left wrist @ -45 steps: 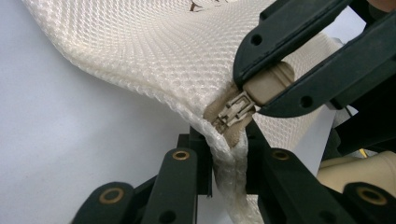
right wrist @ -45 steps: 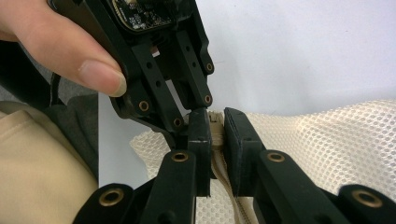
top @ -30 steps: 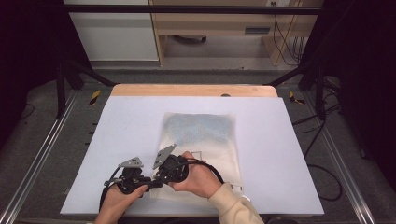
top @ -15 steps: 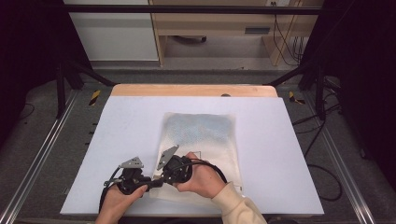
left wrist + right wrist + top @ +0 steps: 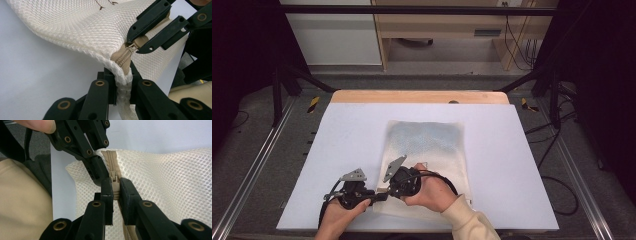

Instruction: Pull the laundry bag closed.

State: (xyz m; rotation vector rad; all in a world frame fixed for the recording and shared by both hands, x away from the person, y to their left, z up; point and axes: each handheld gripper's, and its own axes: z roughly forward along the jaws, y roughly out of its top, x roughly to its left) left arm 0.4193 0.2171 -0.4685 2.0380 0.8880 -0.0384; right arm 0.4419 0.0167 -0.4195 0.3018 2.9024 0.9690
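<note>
- Mesh bag point(image 5: 424, 160): soft, light, floppy; best held at its near corner seam.
- Left gripper point(image 5: 122, 82): jaws clamped on that corner.
- Right gripper point(image 5: 114, 192): jaws pinching the zipper pull point(image 5: 114, 181).

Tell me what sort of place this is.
Probably a lab or workshop set up for recording table work. A white table stands inside a metal rail frame, cables trail across the grey floor, and a plain wooden desk stands behind.
</note>
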